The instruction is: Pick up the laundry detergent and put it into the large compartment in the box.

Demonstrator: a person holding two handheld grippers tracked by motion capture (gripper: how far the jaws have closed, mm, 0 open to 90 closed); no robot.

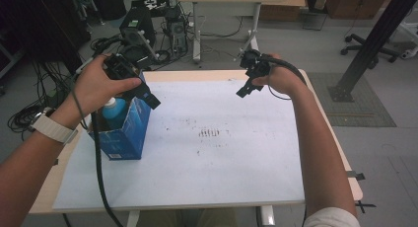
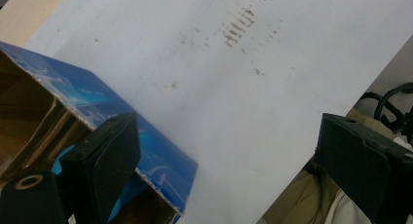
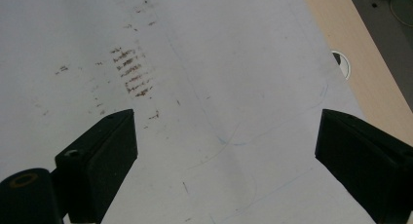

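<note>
A table (image 1: pixel 325 138) covered by a white sheet (image 1: pixel 222 163) marked with small brown smudges (image 1: pixel 209 133) near its middle. At the sheet's left edge stands an open blue carton (image 1: pixel 129 133), top flaps up, with a blue bottle (image 1: pixel 114 111) with a white cap inside it. The left gripper (image 1: pixel 148 96) hangs just above the carton's open top; its jaws stand wide apart and hold nothing, one jaw over the carton's rim in the left gripper view, the other out over the sheet. The right gripper (image 1: pixel 246 86) hovers over the far right part of the sheet, well apart from the carton, jaws wide apart and empty. White print on the carton's side is too small to read
</note>
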